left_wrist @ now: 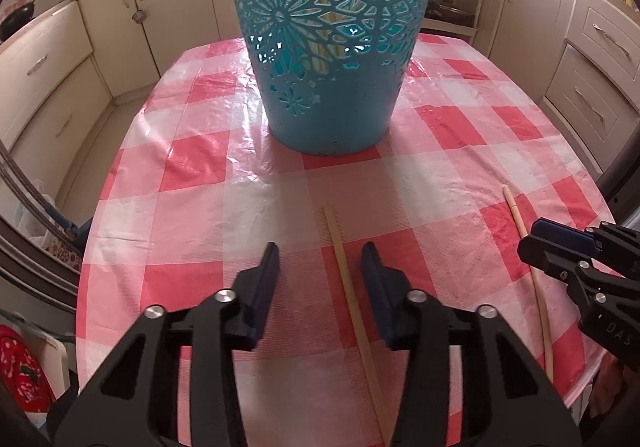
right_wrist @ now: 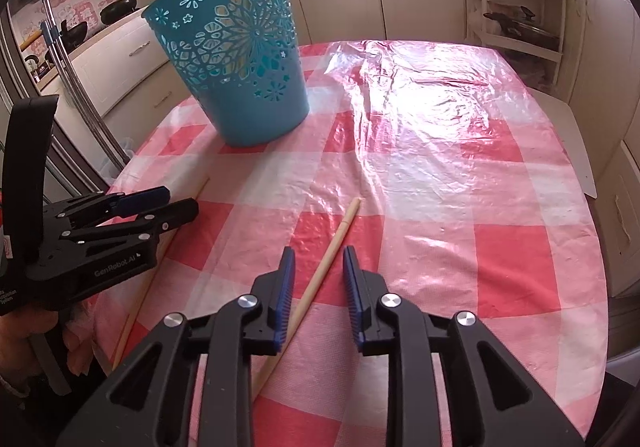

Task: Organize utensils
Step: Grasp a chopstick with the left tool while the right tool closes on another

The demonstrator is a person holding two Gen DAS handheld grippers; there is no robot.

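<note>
Two long wooden chopsticks lie on the red-and-white checked tablecloth. My left gripper [left_wrist: 322, 253] is open, its fingers on either side of one chopstick [left_wrist: 348, 295], just above the cloth. My right gripper [right_wrist: 318, 259] is open around the other chopstick [right_wrist: 324, 267]. That second chopstick also shows in the left wrist view [left_wrist: 536, 275], under the right gripper [left_wrist: 538, 237]. In the right wrist view the left gripper [right_wrist: 176, 199] is over its chopstick [right_wrist: 160, 255]. A teal cut-out plastic basket [left_wrist: 332, 47] stands upright further back, also in the right wrist view [right_wrist: 236, 63]; pale sticks show through its holes.
The tablecloth [right_wrist: 440, 175] has a wrinkled clear plastic cover. Cream kitchen cabinets [left_wrist: 60, 71] ring the table. A shelf rack [right_wrist: 520, 7] with a pan stands behind. Black pans [right_wrist: 120, 7] sit on the left counter. The table edge [left_wrist: 86, 247] drops off at left.
</note>
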